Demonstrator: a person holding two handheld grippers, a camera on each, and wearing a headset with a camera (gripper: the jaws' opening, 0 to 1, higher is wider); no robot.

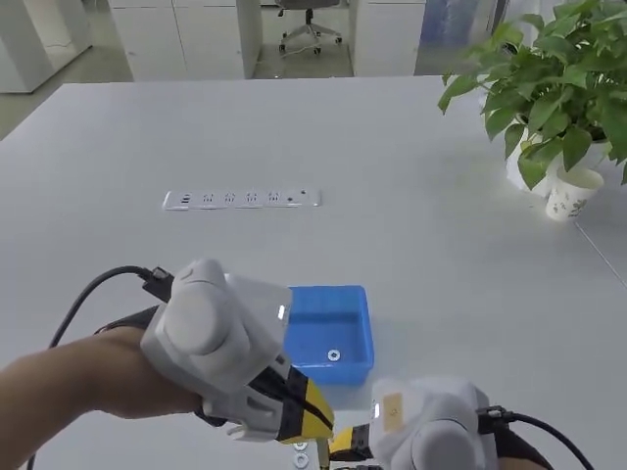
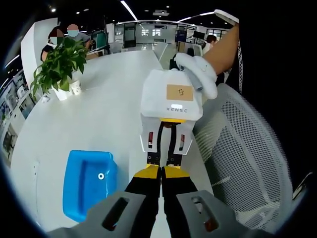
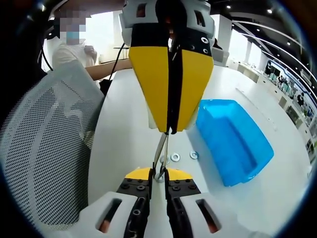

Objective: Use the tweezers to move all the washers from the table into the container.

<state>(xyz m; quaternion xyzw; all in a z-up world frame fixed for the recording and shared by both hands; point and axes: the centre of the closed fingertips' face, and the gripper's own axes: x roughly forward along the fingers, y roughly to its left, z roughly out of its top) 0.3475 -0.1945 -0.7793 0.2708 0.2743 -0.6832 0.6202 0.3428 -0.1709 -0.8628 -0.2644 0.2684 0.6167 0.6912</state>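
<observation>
1. Head view: on the table (image 1: 392, 147), a blue container (image 1: 364, 333) with one washer (image 1: 334, 354) inside; loose washers (image 1: 300, 447) just in front, by left gripper (image 1: 315, 423) and right gripper (image 1: 345, 446).
2. Left gripper view: own jaws pressed together, facing the right gripper.
3. Right gripper view: jaws nearly shut on the tweezers (image 3: 162, 151), far end clamped in the left gripper's closed jaws; loose washers just beside. Cannot tell whether the tweezers hold anything.
</observation>
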